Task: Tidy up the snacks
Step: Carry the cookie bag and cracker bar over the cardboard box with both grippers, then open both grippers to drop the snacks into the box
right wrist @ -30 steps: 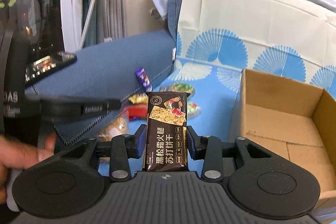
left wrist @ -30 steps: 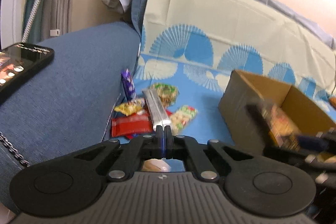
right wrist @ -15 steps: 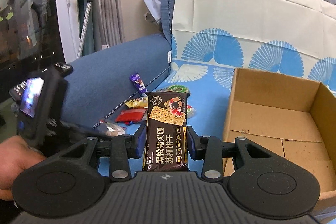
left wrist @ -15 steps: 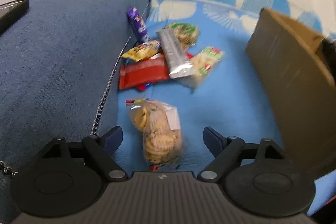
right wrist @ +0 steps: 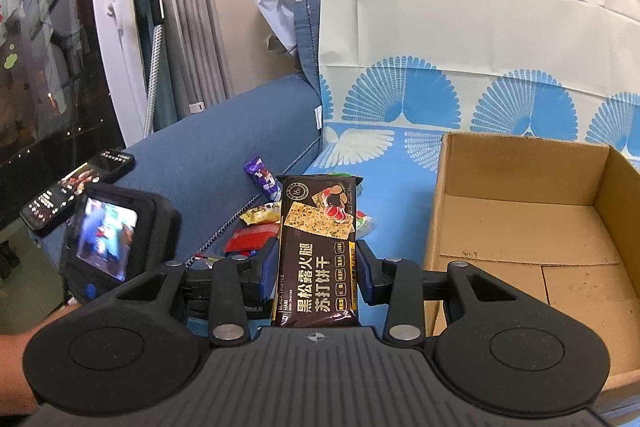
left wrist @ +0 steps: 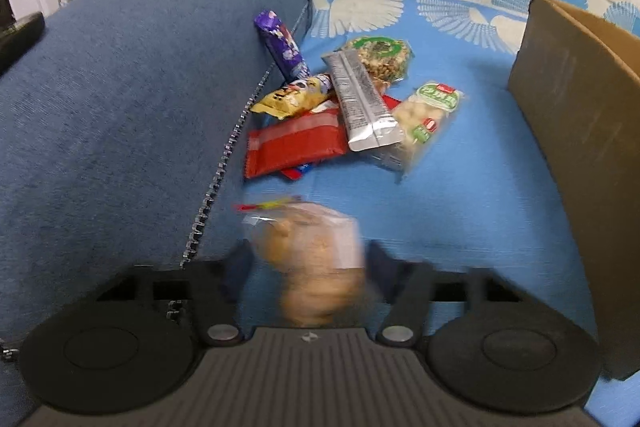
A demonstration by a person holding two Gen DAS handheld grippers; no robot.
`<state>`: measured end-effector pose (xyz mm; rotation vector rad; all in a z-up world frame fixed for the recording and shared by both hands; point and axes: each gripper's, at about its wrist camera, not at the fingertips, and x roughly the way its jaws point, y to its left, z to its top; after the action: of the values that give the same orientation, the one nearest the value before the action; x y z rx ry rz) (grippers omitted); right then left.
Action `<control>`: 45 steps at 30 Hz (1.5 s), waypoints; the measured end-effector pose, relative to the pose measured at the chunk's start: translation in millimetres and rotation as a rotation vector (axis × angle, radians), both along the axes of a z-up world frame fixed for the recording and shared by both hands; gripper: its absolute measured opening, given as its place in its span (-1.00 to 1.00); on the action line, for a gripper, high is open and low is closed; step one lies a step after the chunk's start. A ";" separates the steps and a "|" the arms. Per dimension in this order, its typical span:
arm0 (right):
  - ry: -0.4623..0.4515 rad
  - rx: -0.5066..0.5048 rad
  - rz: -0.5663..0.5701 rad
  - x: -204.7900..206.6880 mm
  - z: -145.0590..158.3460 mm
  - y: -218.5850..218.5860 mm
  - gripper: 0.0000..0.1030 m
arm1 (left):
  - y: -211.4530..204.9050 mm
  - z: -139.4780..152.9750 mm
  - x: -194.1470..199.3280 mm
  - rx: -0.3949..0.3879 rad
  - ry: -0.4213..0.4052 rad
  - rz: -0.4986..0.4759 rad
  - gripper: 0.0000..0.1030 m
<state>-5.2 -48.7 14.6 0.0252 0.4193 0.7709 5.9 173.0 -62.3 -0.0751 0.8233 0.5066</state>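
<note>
My left gripper (left wrist: 308,263) is closing around a clear bag of cookies (left wrist: 316,259) on the blue sheet; the view is blurred, so contact is unclear. Beyond it lies a pile of snacks: a red packet (left wrist: 294,145), a silver bar (left wrist: 360,107), a yellow packet (left wrist: 288,99), a purple bar (left wrist: 282,43), a nut bag (left wrist: 430,121) and a round green-labelled pack (left wrist: 378,57). My right gripper (right wrist: 316,267) is shut on a dark cracker packet (right wrist: 316,251), held upright just left of the open cardboard box (right wrist: 520,211).
The blue sofa arm (left wrist: 120,107) rises left of the pile, with a phone (right wrist: 76,193) on it. The box wall (left wrist: 580,131) stands to the right in the left wrist view. A patterned cushion (right wrist: 460,47) backs the seat.
My left gripper opened, dropped down over the cookie bag, and its fingers are now narrowing around it. My right gripper rose slightly with the cracker packet and stays beside the box.
</note>
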 end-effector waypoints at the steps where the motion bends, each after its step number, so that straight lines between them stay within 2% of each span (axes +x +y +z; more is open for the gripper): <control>1: 0.002 0.003 -0.001 1.3 0.4 -0.5 -0.21 | 0.0 1.3 -1.0 0.006 -0.012 0.003 -0.04; 2: 0.004 0.007 -0.003 2.9 1.3 -1.2 -0.21 | -0.9 3.4 -2.7 0.012 -0.023 0.001 -0.12; 6: 0.010 0.029 -0.016 8.5 5.9 -4.3 -0.21 | -9.8 16.1 -13.2 0.032 -0.072 -0.041 -0.15; 12: 0.018 0.064 -0.052 17.2 11.8 -12.9 -0.21 | -25.3 39.2 -30.4 0.006 -0.107 -0.075 -0.16; 18: 0.018 0.073 -0.121 28.7 14.8 -23.9 -0.21 | -51.1 77.7 -35.0 -0.004 -0.177 -0.149 -0.16; 22: 0.036 0.096 -0.187 40.2 15.2 -38.7 -0.21 | -76.6 105.5 -23.2 -0.013 -0.227 -0.216 -0.16; 30: 0.064 0.134 -0.412 70.2 13.5 -81.4 -0.21 | -142.0 146.3 17.4 -0.063 -0.319 -0.341 -0.16; 37: 0.059 0.165 -0.568 83.5 7.4 -120.7 -0.21 | -197.4 159.8 54.2 -0.089 -0.352 -0.433 -0.15; 45: 0.071 0.186 -0.633 87.3 2.8 -142.1 -0.22 | -225.6 160.4 76.6 -0.112 -0.361 -0.454 -0.15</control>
<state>82.0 -190.7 17.4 0.3448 0.3753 0.1816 82.5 -52.6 98.1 -0.0767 0.4907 0.0141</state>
